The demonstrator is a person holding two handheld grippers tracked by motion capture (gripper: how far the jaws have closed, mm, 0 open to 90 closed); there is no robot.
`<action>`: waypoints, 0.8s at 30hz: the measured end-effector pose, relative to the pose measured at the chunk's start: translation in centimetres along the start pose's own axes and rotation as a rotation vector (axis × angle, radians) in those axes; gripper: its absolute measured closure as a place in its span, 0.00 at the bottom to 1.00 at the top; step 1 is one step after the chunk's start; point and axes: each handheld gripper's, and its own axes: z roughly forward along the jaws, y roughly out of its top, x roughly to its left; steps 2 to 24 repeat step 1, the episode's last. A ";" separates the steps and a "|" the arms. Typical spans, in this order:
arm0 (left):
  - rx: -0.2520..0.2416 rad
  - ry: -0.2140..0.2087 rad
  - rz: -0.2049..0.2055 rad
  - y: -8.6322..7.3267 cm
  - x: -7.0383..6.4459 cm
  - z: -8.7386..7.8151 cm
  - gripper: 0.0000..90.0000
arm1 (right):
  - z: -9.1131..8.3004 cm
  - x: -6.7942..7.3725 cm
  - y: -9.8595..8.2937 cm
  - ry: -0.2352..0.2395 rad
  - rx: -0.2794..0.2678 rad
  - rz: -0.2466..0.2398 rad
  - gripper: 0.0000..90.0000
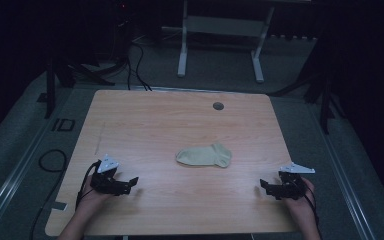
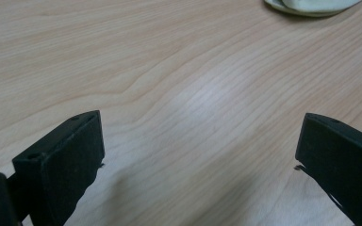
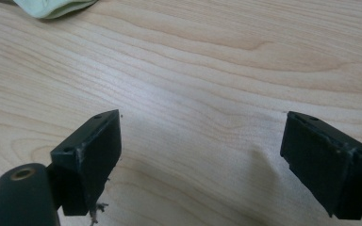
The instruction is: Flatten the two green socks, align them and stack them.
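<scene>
A pale yellow-green sock (image 1: pixel 204 155) lies flat near the middle of the wooden surface (image 1: pixel 180 115), its length running left to right with the toe end pointing toward the right side. Nothing touches it.

The left hand-held gripper (image 1: pixel 132 183) sits low over the near left part of the surface, held in the person's left hand (image 1: pixel 91 199), with its grey three-cornered plate on top and its jaws aimed inward toward the centre. The sock lies ahead of it and to its right, well apart from the jaw tips. In the left gripper view this hand-held gripper (image 2: pixel 198 155) has its two black jaws spread wide with only bare wood grain between them, and they hold nothing; the sock (image 2: pixel 311 6) appears there as a pale edge at the top right corner.

The right hand-held gripper (image 1: pixel 262 186) is at the near right part of the surface, held in the person's right hand (image 1: pixel 300 200), its jaws pointing left toward the centre. The sock lies ahead of it and to its left, also well apart. In the right gripper view this hand-held gripper (image 3: pixel 200 141) likewise has its jaws spread wide and empty above bare wood, and the sock (image 3: pixel 59 7) shows at the top left corner.

The sock thus lies between the two hand-held grippers but farther from the person than either. A small dark round grommet (image 1: pixel 218 106) sits near the far edge of the surface, beyond the sock.
</scene>
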 end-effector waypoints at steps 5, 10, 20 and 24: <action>0.000 0.000 0.000 0.0 0.0 0.0 0.02 | -0.1 0.0 -0.1 -0.002 -0.002 0.001 0.14; 0.000 0.000 0.000 0.0 0.0 0.0 0.02 | -0.1 0.0 -0.1 -0.002 -0.002 0.001 0.14; 0.000 0.000 0.000 0.0 0.0 0.0 0.02 | -0.1 0.0 -0.1 -0.002 -0.002 0.001 0.14; 0.000 0.000 0.000 0.0 0.0 0.0 0.02 | -0.1 0.0 -0.1 -0.002 -0.002 0.001 0.14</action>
